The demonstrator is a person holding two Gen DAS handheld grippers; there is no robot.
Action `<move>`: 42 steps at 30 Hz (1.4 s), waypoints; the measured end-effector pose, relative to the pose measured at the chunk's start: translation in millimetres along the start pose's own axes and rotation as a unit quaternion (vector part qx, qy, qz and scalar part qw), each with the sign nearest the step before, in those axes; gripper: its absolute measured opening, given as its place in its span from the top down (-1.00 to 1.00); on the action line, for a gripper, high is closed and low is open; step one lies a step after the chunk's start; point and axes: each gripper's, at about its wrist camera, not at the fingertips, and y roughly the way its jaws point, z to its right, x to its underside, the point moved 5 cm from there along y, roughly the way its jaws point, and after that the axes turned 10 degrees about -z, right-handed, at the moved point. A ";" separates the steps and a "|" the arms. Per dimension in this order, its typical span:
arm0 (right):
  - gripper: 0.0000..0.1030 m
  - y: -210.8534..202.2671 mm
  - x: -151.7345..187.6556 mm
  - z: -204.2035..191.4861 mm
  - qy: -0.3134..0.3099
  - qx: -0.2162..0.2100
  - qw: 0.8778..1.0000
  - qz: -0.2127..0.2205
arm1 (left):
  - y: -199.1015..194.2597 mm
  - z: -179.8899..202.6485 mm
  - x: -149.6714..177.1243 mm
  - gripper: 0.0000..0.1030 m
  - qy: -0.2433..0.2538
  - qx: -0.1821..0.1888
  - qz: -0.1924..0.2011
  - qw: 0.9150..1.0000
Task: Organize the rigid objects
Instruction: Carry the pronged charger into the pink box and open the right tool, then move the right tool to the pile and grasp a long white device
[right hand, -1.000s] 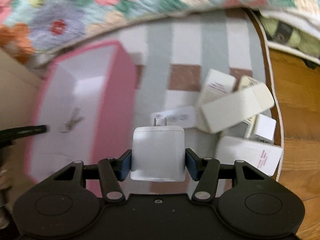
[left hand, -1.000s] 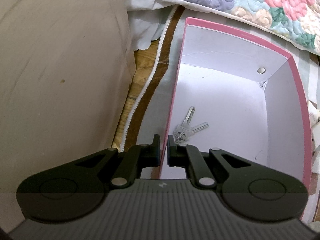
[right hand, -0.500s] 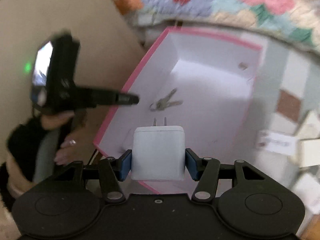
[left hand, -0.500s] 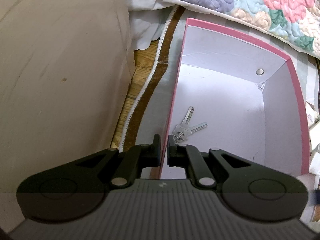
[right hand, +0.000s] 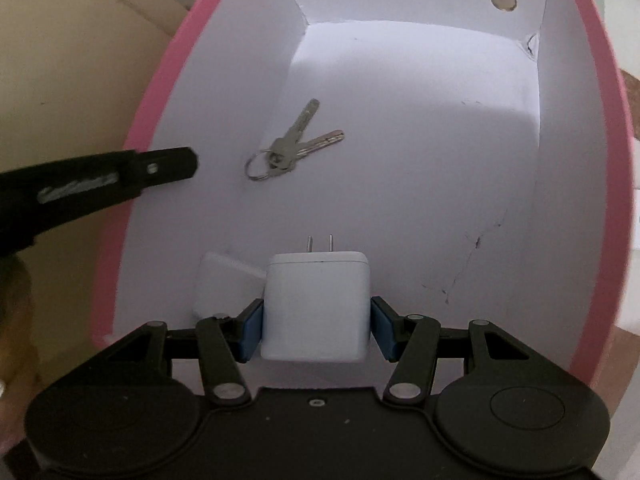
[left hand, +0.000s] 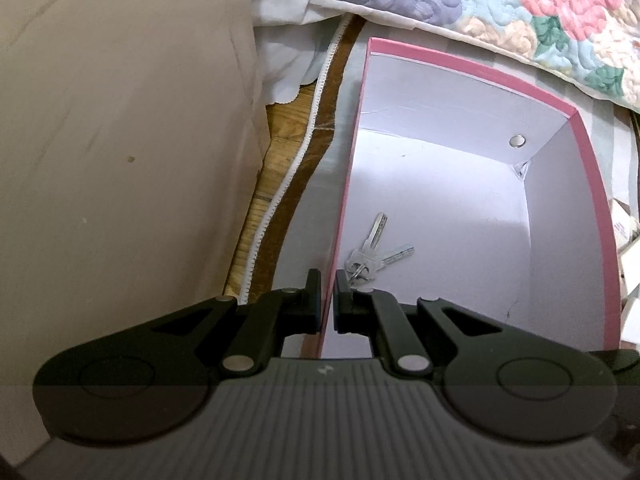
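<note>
The right gripper (right hand: 316,330) points down into a pink box (right hand: 568,160) with a white inside. Its two blue pads (right hand: 251,334) press on the sides of a white charger block (right hand: 316,306), which it holds with the two metal prongs pointing away from the gripper, toward the box floor. Whether the charger touches the floor cannot be told. Just to the left of the charger, partly behind the left pad, lies a second small white block (right hand: 224,280) on the box floor.

Ahead of the charger and a little to its left, a pair of silver keys (right hand: 294,142) on a ring lies flat on the floor of the box, well apart from the charger. On the far wall, up and to the right, sits a small round metal disc (right hand: 503,0).

The left gripper (left hand: 327,296) is closed on the near wall of the box — one finger outside the pink rim (left hand: 348,184), one inside, the thin wall pinched between them. From its own camera the keys lie just ahead of the inner finger. From the right camera this gripper comes in from the left edge as a dark bar reaching over the rim.

Beyond the box lies a floral quilt (left hand: 520,12); to the left of the left gripper stands a plain beige surface (left hand: 120,140), with a strip of wooden floor (left hand: 280,152) between it and the box.
</note>
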 end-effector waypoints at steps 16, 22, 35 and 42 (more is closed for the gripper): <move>-0.01 -5.3 0.6 7.9 0.062 -0.012 0.998 -0.003 | -0.9 -1.2 1.2 0.90 -0.004 0.005 0.000 1.000; 0.08 -10.9 3.3 0.8 0.027 0.012 1.000 0.009 | -0.9 -1.0 1.5 0.90 -0.003 0.004 0.001 1.000; 0.07 -103.6 36.8 -20.7 -0.130 -0.009 0.987 0.096 | -1.3 0.2 1.6 0.89 -0.004 -0.002 0.001 1.000; 0.06 -176.6 43.0 17.5 -0.093 -0.035 0.985 0.142 | -1.3 2.4 2.3 0.89 0.000 -0.010 0.003 1.000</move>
